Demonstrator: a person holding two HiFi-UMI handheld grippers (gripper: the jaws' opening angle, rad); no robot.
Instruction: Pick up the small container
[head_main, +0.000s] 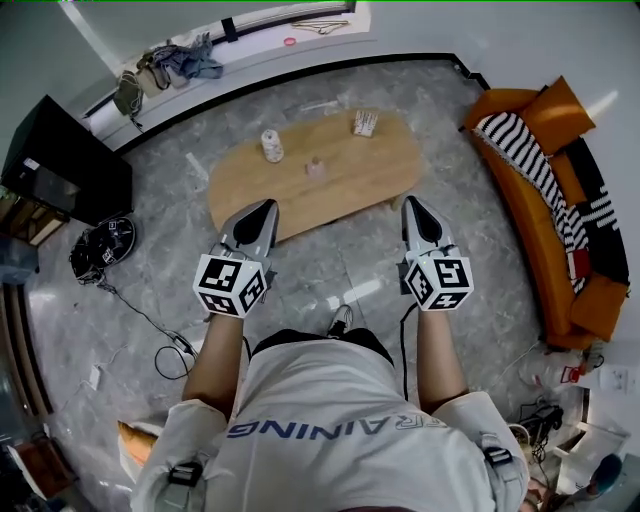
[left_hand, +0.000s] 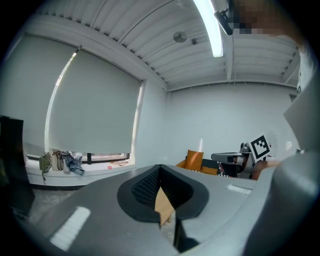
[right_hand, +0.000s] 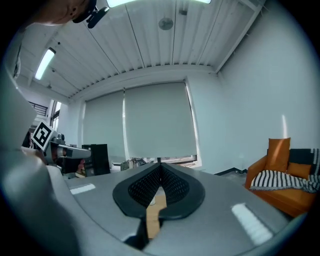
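Holding both forearms straight out before you, you have the left gripper (head_main: 266, 208) and right gripper (head_main: 412, 205) side by side, both pointing at the near edge of the wooden table (head_main: 380, 165). Each has its jaws pressed together on nothing. The small container (head_main: 316, 168) stands mid-table, beyond and between them.

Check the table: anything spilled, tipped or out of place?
Nothing stands out. The patterned container, pink item and pale item sit apart on the table; no spill shows. Too small to judge tilt.
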